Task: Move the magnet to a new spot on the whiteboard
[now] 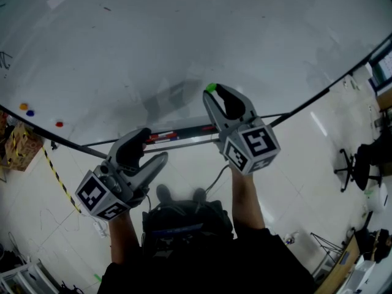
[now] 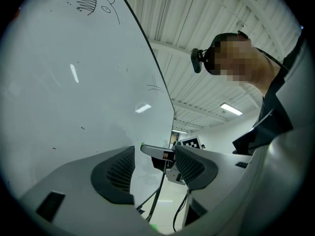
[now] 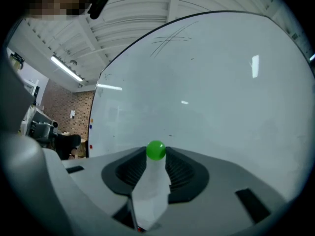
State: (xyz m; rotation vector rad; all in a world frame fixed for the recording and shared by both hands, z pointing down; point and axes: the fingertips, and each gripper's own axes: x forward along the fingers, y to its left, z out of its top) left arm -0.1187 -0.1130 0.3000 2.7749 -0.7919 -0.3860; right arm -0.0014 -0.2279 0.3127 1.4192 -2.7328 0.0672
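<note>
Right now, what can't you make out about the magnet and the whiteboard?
1. Whether the green magnet touches the whiteboard: the right gripper view sees only its near side between the right tongs; the head view shows it too small.
2. The scribbles, left gripper view: too small to read.
3. The red and blue items on the ledge, head view: too small to identify.

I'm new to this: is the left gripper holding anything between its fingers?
No, the left gripper has its fingers apart with nothing pinched between them.
</note>
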